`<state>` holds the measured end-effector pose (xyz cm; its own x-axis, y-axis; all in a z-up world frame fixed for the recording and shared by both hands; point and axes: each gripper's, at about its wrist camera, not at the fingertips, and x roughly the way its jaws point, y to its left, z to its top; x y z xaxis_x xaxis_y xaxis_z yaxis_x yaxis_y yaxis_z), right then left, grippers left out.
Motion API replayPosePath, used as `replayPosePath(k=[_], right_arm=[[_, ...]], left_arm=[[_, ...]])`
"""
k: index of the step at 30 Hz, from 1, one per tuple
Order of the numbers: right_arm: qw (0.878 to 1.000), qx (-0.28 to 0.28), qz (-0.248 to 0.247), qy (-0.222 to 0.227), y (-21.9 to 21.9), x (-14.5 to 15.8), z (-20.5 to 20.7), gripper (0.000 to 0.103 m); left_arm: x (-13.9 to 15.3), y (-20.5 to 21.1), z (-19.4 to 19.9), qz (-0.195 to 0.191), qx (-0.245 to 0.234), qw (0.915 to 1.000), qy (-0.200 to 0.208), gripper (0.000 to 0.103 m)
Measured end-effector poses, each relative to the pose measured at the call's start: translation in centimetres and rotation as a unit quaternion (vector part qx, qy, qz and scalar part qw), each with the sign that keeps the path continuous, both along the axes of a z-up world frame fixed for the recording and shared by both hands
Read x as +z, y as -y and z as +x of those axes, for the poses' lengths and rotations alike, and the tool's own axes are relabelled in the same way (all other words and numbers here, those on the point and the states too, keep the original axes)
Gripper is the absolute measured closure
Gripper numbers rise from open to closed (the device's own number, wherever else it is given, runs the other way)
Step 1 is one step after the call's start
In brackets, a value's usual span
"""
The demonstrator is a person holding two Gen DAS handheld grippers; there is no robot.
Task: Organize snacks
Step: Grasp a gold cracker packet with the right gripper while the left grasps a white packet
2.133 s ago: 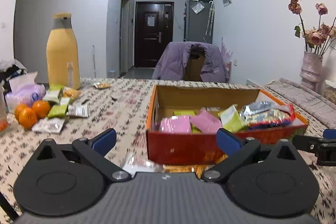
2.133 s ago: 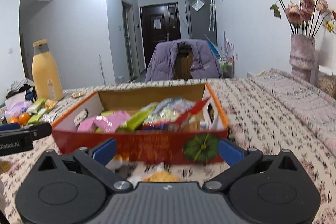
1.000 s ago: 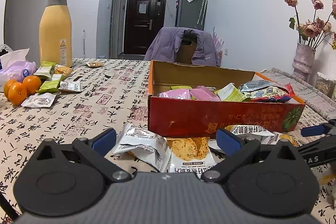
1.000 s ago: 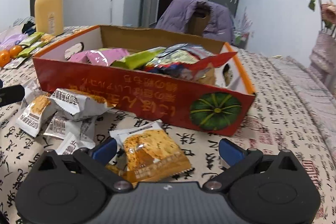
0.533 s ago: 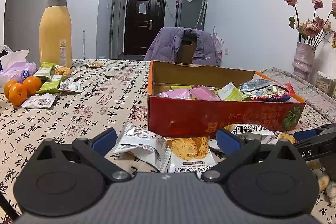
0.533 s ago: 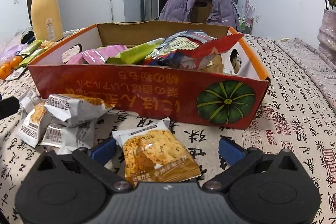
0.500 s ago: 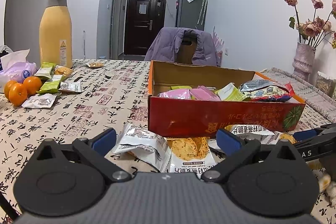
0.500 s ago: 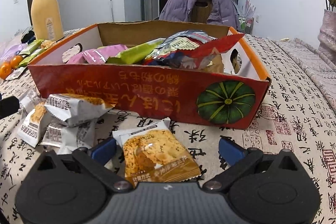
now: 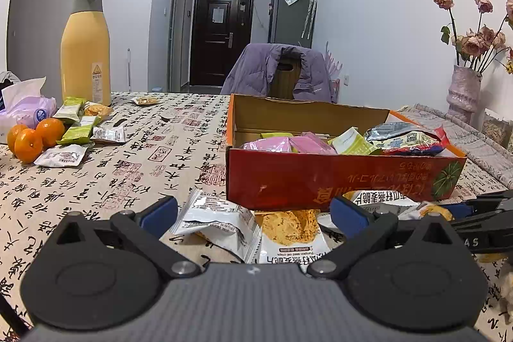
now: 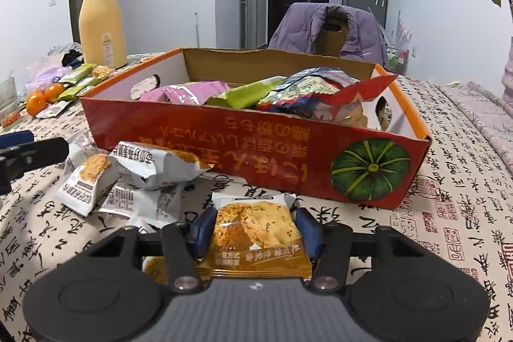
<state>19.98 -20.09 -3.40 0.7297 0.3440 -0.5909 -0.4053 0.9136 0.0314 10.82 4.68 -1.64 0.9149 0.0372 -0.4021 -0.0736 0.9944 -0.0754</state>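
Observation:
A red and orange cardboard box [image 10: 224,130] holds pink, green and silver snack packets; it also shows in the left wrist view [image 9: 320,178]. My right gripper [image 10: 255,228] is shut on an orange cracker packet [image 10: 256,229] just in front of the box. Several white cracker packets [image 10: 128,178] lie to its left. My left gripper [image 9: 253,210] is open and empty, low over white cracker packets [image 9: 221,220] before the box. The right gripper's arm [image 9: 481,213] shows at the right edge.
A tall yellow bottle [image 9: 85,50], oranges [image 9: 32,137], a tissue pack [image 9: 22,108] and loose green and white packets [image 9: 77,133] lie at the far left. A vase of dried roses [image 9: 463,92] stands at the far right. A chair with a purple jacket [image 9: 279,69] stands behind the table.
My right gripper has closed its fingers on the orange cracker packet, which lay loose between them before. The left gripper has hardly moved.

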Motion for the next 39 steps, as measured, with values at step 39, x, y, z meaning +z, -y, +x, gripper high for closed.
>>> replayPosePath(k=[39], right_arm=[[0.99,-0.071,0.066,0.101,3.4,1.5,-2.2,0.052]], left_arm=[[-0.6,-2.3,5.5,0.081,0.029,0.9888,-0.122,0.0]])
